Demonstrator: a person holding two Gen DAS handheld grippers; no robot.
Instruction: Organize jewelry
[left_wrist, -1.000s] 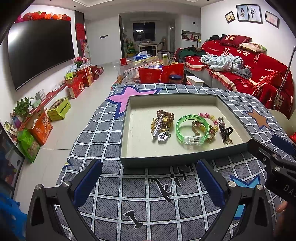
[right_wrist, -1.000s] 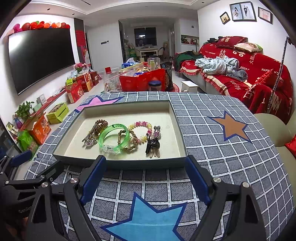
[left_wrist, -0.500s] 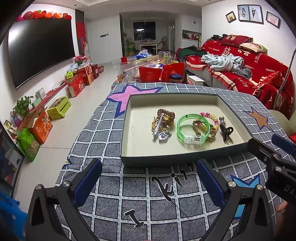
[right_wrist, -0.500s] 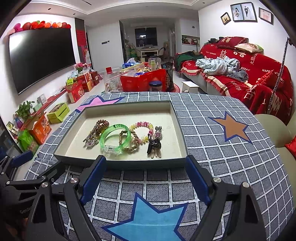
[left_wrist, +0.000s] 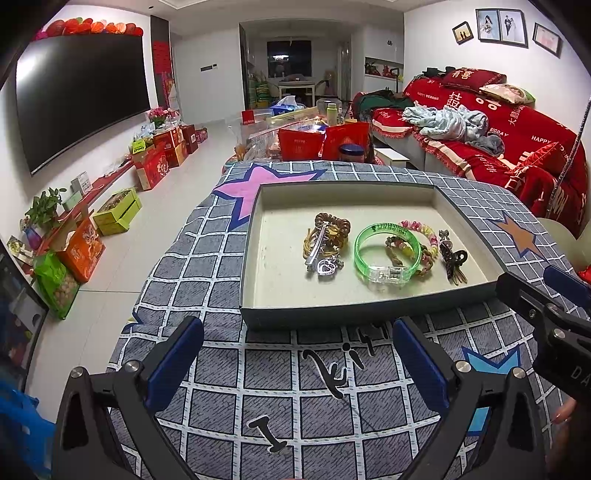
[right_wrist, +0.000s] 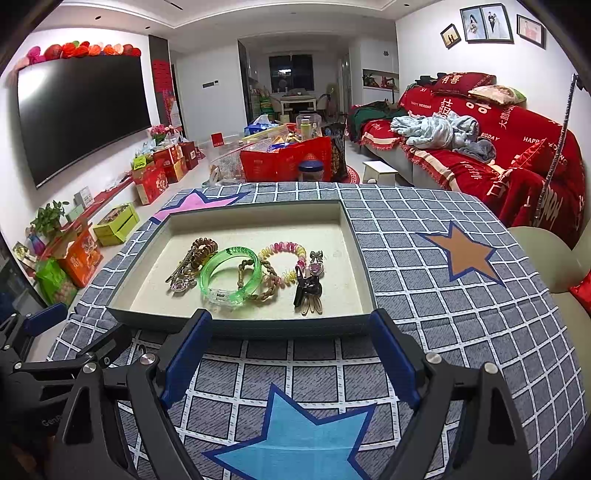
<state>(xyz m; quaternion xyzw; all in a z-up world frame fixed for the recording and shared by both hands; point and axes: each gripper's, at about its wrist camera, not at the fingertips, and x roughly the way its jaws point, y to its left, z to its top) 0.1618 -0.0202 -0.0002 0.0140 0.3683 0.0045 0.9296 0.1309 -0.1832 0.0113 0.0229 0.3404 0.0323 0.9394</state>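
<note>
Translucent green bangle (right_wrist: 229, 275) ring-shaped, beside beaded bracelet (right_wrist: 284, 258), in tray (right_wrist: 354, 254).

One tray (left_wrist: 317, 320) on show, and inside it one green bangle (left_wrist: 386, 252), one pastel bead bracelet (left_wrist: 424, 230), one braided bracelet (left_wrist: 424, 266), one brown coil tie (left_wrist: 332, 225), one black claw clip (left_wrist: 456, 258), one heart charm (left_wrist: 327, 266)

My pads (left_wrist: 175, 363) are blue on black tongs, and the cloth (right_wrist: 424, 295) under them is grey with a white grid and stars in pink, brown and light blue. In the tray (left_wrist: 332, 317), dark grey outside and cream inside, I see a clear green bangle (left_wrist: 386, 253), a pink-and-yellow bead bracelet (right_wrist: 284, 254), a brown coil tie (left_wrist: 334, 227) and a black clip (right_wrist: 308, 288)
</note>
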